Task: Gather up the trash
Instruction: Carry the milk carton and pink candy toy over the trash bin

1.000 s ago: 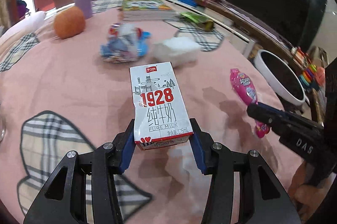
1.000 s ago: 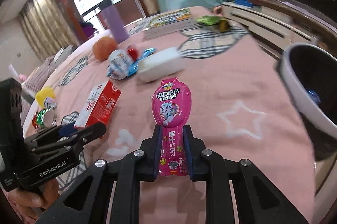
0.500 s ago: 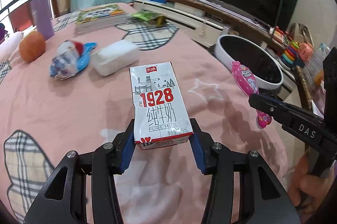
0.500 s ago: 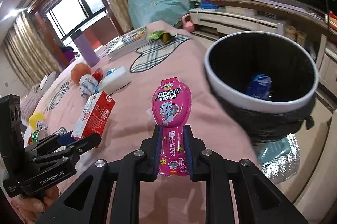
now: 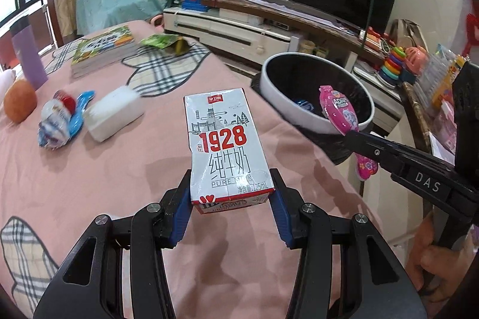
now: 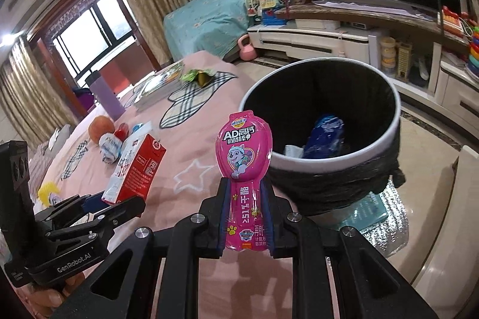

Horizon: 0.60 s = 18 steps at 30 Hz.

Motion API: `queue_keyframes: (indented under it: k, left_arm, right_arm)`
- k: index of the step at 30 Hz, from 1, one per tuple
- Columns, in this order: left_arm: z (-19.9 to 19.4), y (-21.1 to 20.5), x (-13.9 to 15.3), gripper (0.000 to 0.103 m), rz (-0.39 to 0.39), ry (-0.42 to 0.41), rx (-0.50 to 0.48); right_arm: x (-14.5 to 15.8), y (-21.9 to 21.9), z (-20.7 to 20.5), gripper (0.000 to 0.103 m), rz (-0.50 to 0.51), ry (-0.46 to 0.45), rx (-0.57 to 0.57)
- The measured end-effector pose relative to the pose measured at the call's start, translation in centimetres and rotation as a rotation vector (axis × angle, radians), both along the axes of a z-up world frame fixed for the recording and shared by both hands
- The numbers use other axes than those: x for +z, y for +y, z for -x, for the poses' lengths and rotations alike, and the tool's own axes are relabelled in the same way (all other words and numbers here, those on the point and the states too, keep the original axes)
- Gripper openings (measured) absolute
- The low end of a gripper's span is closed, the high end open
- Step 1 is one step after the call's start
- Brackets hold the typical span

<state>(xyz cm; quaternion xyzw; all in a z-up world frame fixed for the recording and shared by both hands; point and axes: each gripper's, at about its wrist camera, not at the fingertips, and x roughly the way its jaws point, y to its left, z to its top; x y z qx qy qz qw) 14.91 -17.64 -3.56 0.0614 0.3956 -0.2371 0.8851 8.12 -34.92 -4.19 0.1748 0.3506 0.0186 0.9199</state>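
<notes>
Carrying two pieces of trash toward the bin, we label the scene largest to smallest, each place given relative to the bin.

Bed point(image 5: 89, 175): the pink cover runs up to the bin's near side; the bin stands on the floor just past its edge.

Bin point(image 6: 392, 121): white rim, black liner, mouth open upward; a blue wrapper and a white scrap already lie inside.

Left gripper point(image 5: 230, 208): we see it clamped on the milk carton, well short of the bin and over the bed.

Right gripper point(image 6: 247, 217): we see it closed on the pink pouch, just beside the bin's near rim; we judge it the nearer of the two hands.

Milk carton point(image 5: 227, 145): upright between the left pads, held at its base, long axis pointing away from that gripper; the bin lies ahead of it and to its right.

Pink pouch point(image 6: 244, 151): gripped by its narrow stem, rounded head sticking out forward along the fingers; in the left wrist view its head point(image 5: 338, 109) overlaps the bin's mouth, though we cannot tell whether it has crossed the rim.

Key relation: we judge the bin to lie forward and right of both grippers, so the pouch should go in first.

Leftover litter: a crumpled wrapper point(image 5: 55, 121) and a green packet point(image 5: 161, 42) rest on the bed, well apart from the bin.
</notes>
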Motion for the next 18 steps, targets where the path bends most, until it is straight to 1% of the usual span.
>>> queue_keyframes:
  k: [18]
  left_arm:
    - [-0.7,-6.2,0.8,0.047,-0.050,-0.036,-0.105]
  right_arm:
    - [0.3,-4.4,-0.3,0.020,-0.012,-0.010,-0.064]
